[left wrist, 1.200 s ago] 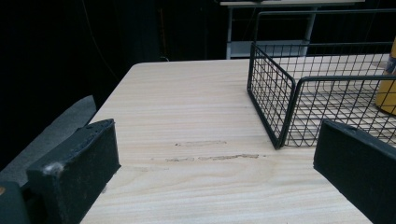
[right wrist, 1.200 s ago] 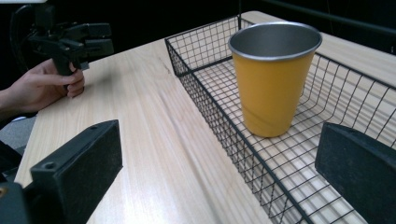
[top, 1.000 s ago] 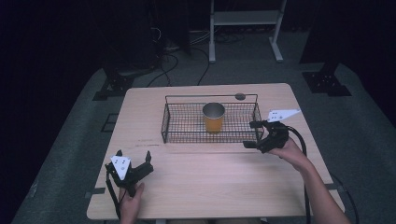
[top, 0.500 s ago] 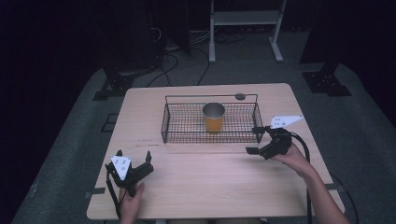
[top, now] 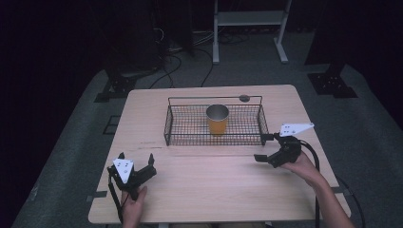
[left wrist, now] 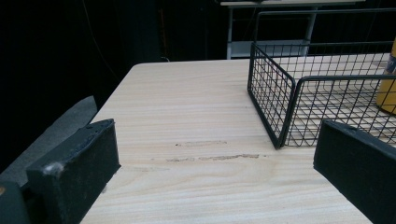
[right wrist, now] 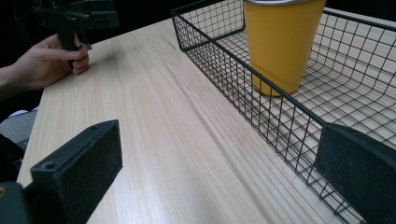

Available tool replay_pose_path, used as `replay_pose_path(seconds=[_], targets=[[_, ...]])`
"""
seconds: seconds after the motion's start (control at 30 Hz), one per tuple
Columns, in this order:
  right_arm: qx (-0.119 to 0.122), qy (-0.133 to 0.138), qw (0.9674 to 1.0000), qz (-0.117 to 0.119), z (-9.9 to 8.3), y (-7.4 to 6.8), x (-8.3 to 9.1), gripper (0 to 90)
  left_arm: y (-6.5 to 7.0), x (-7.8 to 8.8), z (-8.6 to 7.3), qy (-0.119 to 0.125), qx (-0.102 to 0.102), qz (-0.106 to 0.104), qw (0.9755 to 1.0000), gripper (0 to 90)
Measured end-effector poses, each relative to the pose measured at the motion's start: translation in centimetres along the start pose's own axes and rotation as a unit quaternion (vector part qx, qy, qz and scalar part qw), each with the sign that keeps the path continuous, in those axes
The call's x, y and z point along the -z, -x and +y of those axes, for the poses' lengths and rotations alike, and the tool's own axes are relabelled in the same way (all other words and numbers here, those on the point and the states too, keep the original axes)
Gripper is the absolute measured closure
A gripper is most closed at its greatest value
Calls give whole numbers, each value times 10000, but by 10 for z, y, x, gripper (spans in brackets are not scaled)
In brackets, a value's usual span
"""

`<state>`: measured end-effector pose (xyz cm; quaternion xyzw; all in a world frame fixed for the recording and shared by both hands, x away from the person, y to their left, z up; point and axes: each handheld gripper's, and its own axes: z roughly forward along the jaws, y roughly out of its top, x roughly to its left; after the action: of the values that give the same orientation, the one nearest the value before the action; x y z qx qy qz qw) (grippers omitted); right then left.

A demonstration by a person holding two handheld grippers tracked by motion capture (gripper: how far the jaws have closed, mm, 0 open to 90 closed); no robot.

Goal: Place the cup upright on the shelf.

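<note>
While the counter (top: 214, 190) lies mostly bare, its far corners run out of both gripper views, and the wire basket (top: 190, 128) on its far half is cut off at the right edge of the left gripper view. Inside the basket stands the orange cup (top: 217, 119), upright; its rim is clipped at the top of the right gripper view. Right gripper (top: 266, 148) hovers just beside the basket's near right corner, jaws wide and empty; left gripper (top: 136, 160) sits near the counter's front left, jaws likewise wide.
</note>
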<state>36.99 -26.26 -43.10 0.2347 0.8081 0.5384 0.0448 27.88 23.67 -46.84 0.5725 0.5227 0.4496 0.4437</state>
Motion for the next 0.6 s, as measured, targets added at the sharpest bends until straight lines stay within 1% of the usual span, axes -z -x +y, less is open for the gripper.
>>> replay_pose_path(seconds=[0.1, 0.6], targets=[[-67, 14, 10000, 0, -6, -1, 4, 2, 0, 0, 0, 2, -4, -4, 10000, 0], [-160, 69, 9998, -61, -27, -8, 15, 1, 0, 0, 0, 0, -13, 2, 10000, 0]])
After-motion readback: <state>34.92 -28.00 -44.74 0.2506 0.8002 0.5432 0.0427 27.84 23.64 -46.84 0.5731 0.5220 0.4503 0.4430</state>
